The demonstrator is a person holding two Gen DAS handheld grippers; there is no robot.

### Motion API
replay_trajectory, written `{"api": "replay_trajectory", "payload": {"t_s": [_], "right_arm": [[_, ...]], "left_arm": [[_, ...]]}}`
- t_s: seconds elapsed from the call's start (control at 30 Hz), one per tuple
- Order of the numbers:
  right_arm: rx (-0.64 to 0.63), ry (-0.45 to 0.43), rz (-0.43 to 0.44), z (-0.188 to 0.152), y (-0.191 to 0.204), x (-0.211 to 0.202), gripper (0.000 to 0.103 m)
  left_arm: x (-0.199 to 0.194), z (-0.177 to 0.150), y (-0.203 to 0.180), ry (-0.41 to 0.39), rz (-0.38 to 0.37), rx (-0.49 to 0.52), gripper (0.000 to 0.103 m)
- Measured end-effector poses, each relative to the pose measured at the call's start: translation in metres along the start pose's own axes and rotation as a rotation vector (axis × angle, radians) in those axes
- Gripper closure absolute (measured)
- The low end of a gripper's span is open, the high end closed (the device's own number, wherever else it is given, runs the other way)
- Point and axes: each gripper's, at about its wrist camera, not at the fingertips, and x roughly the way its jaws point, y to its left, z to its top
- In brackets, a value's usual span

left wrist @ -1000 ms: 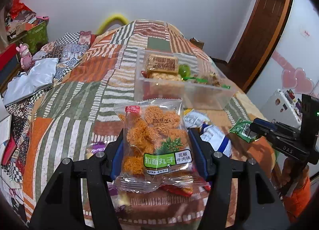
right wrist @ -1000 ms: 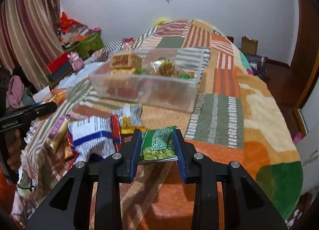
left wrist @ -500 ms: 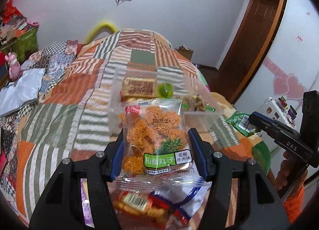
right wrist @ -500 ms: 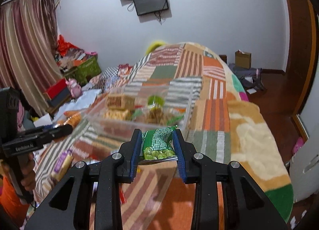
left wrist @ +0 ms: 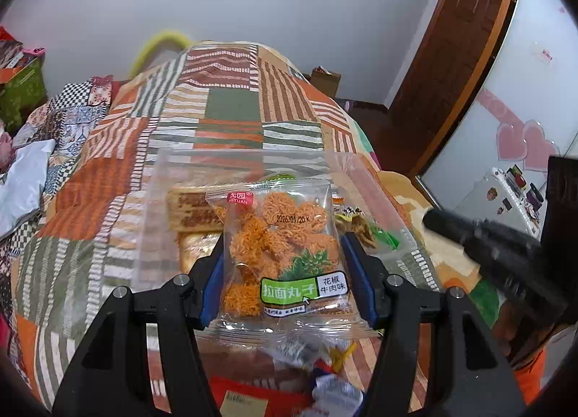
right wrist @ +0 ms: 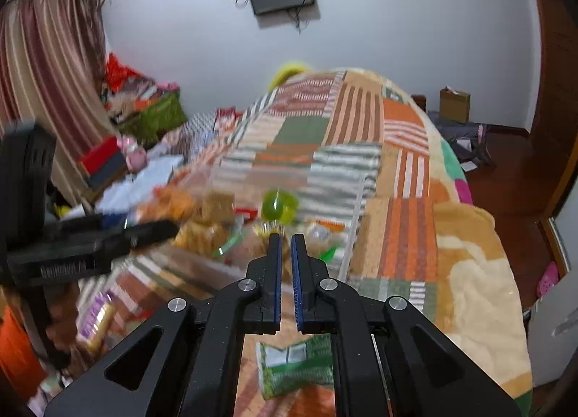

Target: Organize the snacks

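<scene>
My left gripper point(left wrist: 281, 265) is shut on a clear packet of orange noodle balls point(left wrist: 281, 247) with a green label, held above the near side of a clear plastic box point(left wrist: 162, 222) that holds several snacks. My right gripper point(right wrist: 285, 254) is nearly shut and empty, in front of the same box point(right wrist: 356, 214). A green pea packet point(right wrist: 296, 366) lies on the quilt below and behind its fingers. The right gripper shows as a dark blurred bar in the left wrist view point(left wrist: 487, 236), and the left one in the right wrist view point(right wrist: 108, 240).
The box sits on a patchwork quilt point(left wrist: 231, 110) on a bed. Loose snack packets lie at the near edge point(left wrist: 325, 373) and to the left point(right wrist: 94, 323). Clutter and a curtain point(right wrist: 43, 66) stand at the left; a wooden door point(left wrist: 451, 56) at the right.
The green pea packet has left my right gripper and lies on the quilt; that gripper has closed. My left gripper has carried the noodle packet forward over the box.
</scene>
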Motion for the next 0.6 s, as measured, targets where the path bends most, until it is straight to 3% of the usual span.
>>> {"api": "replay_trajectory", "payload": {"t_s": [0.07, 0.13, 0.2, 0.27, 0.47, 0.6], "right_arm": [[-0.009, 0.035, -0.012, -0.008, -0.001, 0.003, 0.098], [-0.012, 0.080, -0.027, -0.018, -0.005, 0.006, 0.090], [-0.003, 0.116, -0.035, -0.026, -0.010, 0.010, 0.060], [-0.001, 0.140, -0.047, -0.037, -0.015, 0.012, 0.045], [0.013, 0.253, -0.011, -0.056, -0.024, 0.028, 0.041], [-0.011, 0.295, 0.016, -0.064, -0.017, 0.037, 0.030]], "left_arm": [[0.007, 0.003, -0.003, 0.009, 0.010, 0.018, 0.044], [0.017, 0.006, -0.005, 0.024, 0.024, 0.035, 0.044], [0.022, 0.006, -0.005, 0.033, 0.025, 0.037, 0.044], [0.028, 0.008, -0.007, 0.041, 0.028, 0.047, 0.044], [0.042, 0.015, -0.015, 0.046, 0.056, 0.089, 0.044], [0.055, 0.022, -0.020, 0.060, 0.066, 0.103, 0.044]]}}
